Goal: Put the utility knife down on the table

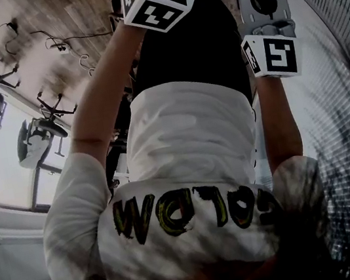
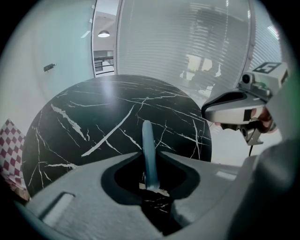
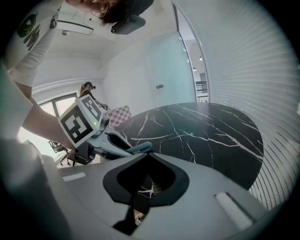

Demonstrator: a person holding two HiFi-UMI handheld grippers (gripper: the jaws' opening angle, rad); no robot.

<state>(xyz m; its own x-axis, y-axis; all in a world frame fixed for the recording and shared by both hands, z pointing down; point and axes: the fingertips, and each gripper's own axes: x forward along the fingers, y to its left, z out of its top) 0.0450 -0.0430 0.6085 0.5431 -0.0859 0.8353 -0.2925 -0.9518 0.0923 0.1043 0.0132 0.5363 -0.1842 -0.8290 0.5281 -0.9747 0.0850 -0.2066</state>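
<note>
Blue utility knife (image 2: 148, 140) is clamped in the left gripper (image 2: 151, 153) above the marble table (image 2: 93, 126); the right gripper (image 3: 146, 155) is closed and empty. Dropped from here, the knife could bounce off the near edge.

Table (image 2: 70, 136) black, white-veined; utility knife (image 2: 149, 154) blue; checkered board (image 2: 10, 150) red-white.

Checkered board (image 2: 9, 150) low left; office chair (image 1: 40, 135) on floor; ribbed glass wall (image 2: 187, 42) behind
</note>
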